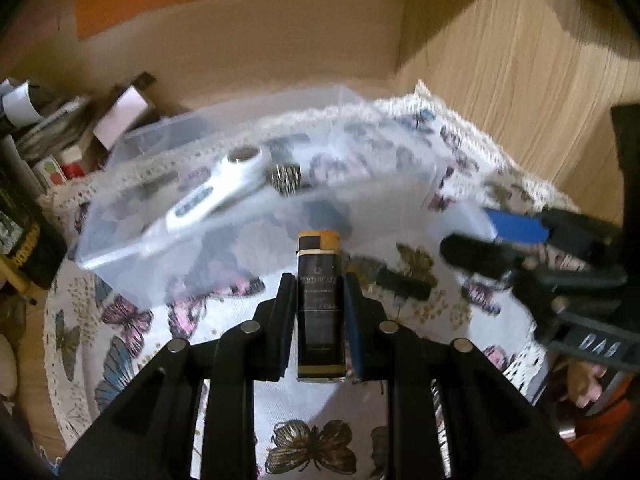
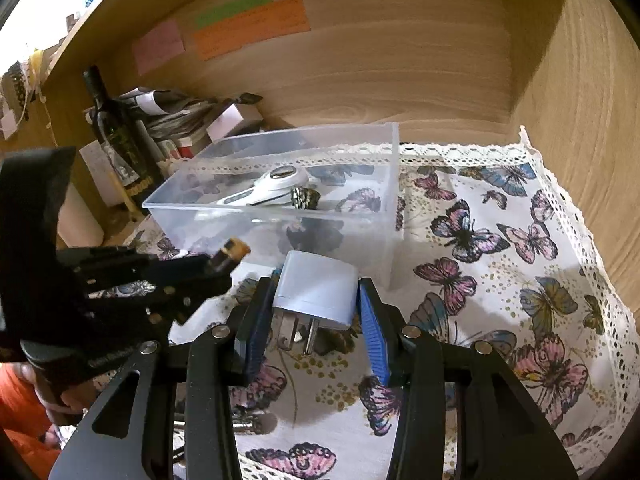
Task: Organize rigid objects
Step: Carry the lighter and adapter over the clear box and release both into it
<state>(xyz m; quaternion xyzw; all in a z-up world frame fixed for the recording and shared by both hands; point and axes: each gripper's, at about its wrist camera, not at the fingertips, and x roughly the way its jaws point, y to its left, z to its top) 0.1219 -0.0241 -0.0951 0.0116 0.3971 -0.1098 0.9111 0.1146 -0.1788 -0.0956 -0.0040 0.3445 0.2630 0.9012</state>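
The left gripper (image 1: 319, 280) pinches a slim black lighter (image 1: 319, 304) between its pads, the lighter standing lengthwise along the fingers with its tan-and-black cap forward and pale script on its dark label. The right gripper (image 2: 316, 300) clamps a white plug adapter (image 2: 316, 286) with rounded corners, its metal prongs pointing back toward the camera. Both are held above a butterfly-printed tablecloth (image 2: 500, 280) with a lace border. Just ahead sits a clear plastic bin (image 2: 276, 204), open-topped, holding a white handheld device (image 2: 272, 188) with a round metal disc and, touching it, a small patterned object (image 2: 304, 197). Bare cloth spreads to the bin's right, up to the wooden walls (image 2: 580, 140). Left of the bin crowd a dark wine bottle (image 2: 116, 136) and stacked papers (image 2: 172, 114).
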